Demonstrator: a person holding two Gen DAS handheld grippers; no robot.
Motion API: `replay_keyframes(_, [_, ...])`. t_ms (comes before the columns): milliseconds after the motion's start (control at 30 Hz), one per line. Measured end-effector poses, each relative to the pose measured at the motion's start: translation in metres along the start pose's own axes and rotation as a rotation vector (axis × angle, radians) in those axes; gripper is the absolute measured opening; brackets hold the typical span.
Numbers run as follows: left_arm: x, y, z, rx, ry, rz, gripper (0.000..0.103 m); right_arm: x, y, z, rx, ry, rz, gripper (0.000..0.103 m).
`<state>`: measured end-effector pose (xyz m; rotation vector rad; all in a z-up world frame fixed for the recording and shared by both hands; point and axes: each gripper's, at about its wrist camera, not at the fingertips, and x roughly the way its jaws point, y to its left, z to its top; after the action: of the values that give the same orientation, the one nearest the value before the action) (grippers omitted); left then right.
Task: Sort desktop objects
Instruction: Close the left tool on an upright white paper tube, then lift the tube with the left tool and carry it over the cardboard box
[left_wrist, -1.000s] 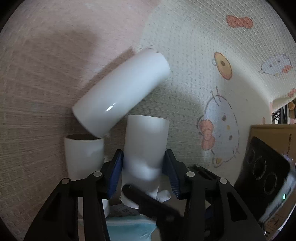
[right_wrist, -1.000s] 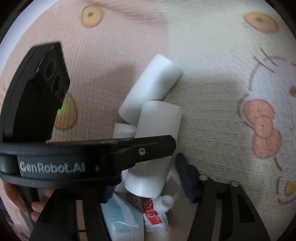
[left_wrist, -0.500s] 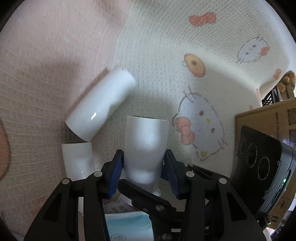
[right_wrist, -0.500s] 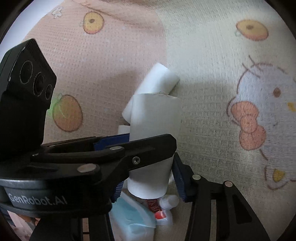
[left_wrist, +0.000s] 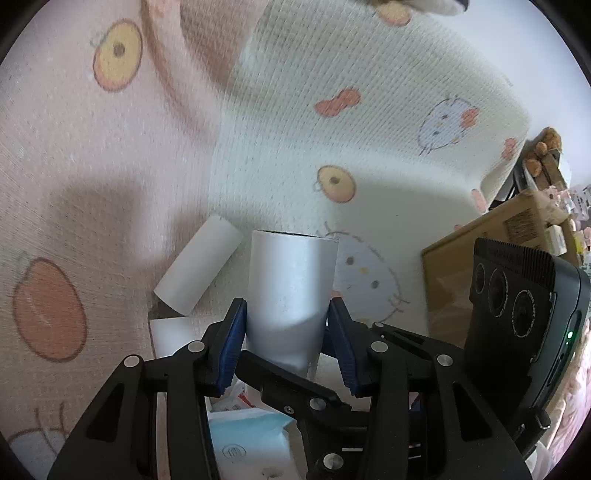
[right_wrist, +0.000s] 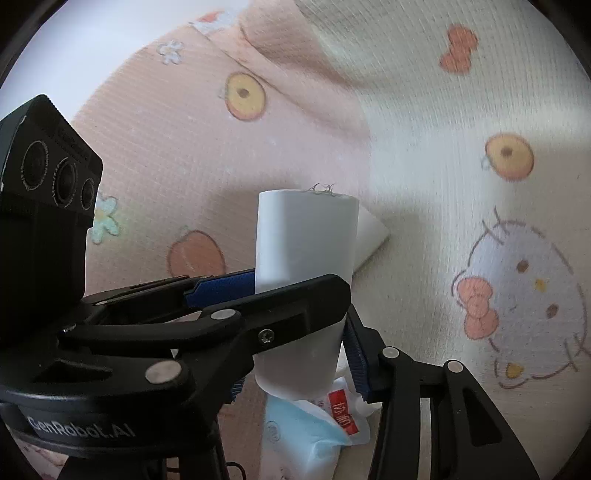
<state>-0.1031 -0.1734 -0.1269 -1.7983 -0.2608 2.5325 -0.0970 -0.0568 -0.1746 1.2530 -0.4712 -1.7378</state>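
Note:
My left gripper (left_wrist: 286, 345) is shut on a white paper cup (left_wrist: 290, 295) and holds it up off the cartoon-print cloth (left_wrist: 332, 110); the cup's wall is dented between the blue pads. The cup also shows in the right wrist view (right_wrist: 303, 258), with the left gripper (right_wrist: 221, 317) crossing in front. My right gripper (right_wrist: 295, 369) stands just below the cup with its jaws apart. A second white cup (left_wrist: 197, 266) lies on its side on the cloth, and a third (left_wrist: 173, 334) sits below it.
A blue face-mask pack (right_wrist: 299, 432) and a small red-labelled bottle (right_wrist: 343, 406) lie under the cup. A cardboard box (left_wrist: 498, 236) stands at the right, past the cloth's edge. The right gripper's camera housing (left_wrist: 517, 314) is close beside the left gripper.
The left gripper has lifted the held cup away from the cloth; the lying cups look smaller and farther. The right gripper stays open beneath it.

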Motion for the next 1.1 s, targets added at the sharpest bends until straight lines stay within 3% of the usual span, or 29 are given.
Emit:
replay_keyframes(200, [-0.035,-0.014,0.002,0.014,-0.033,-0.004,0.049,-0.008,0.028,-0.009,-0.051,-0.019,-0.029,0.043])
replay_keyframes(600, [-0.1,-0.051,0.003,0.064,-0.124,-0.001,0.049,-0.034,0.07,0.02,-0.154,-0.018,-0.047,0.043])
replay_keyframes(800, [-0.133,-0.086,0.013,0.119,-0.161,-0.085,0.048,-0.071,0.099,0.032,-0.294,-0.031,-0.178,0.043])
replay_keyframes(900, [-0.137,-0.105,0.02,0.138,-0.159,-0.116,0.048,-0.096,0.103,0.034,-0.322,-0.044,-0.213,0.043])
replay_keyframes(1100, [-0.12,-0.147,0.022,0.192,-0.137,-0.107,0.048,-0.122,0.078,0.033,-0.287,-0.048,-0.234,0.043])
